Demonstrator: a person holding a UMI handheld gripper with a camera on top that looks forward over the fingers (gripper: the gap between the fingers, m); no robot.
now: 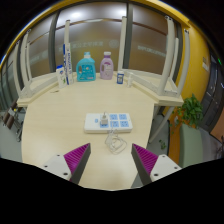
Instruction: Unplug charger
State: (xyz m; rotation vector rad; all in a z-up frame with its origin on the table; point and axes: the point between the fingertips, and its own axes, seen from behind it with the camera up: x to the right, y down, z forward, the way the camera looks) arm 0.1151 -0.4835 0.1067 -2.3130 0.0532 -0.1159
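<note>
A white power strip (108, 121) lies flat in the middle of the pale wooden table (60, 130), with a white charger plug (100, 118) seated in its left end. A thin white cable (116, 142) coils on the table just in front of the strip, between the strip and my fingers. My gripper (112, 160) is open and empty, held above the table's near part, with its magenta pads (76, 155) spread wide. The strip lies just ahead of the fingers, apart from them.
At the table's far edge stand a blue-tinted bottle (86, 67), a pink bottle (106, 66), a tall thin white item (67, 62) and a small dark box (122, 77). A green plant (190, 110) stands to the right of the table. Wooden wall panels lie behind.
</note>
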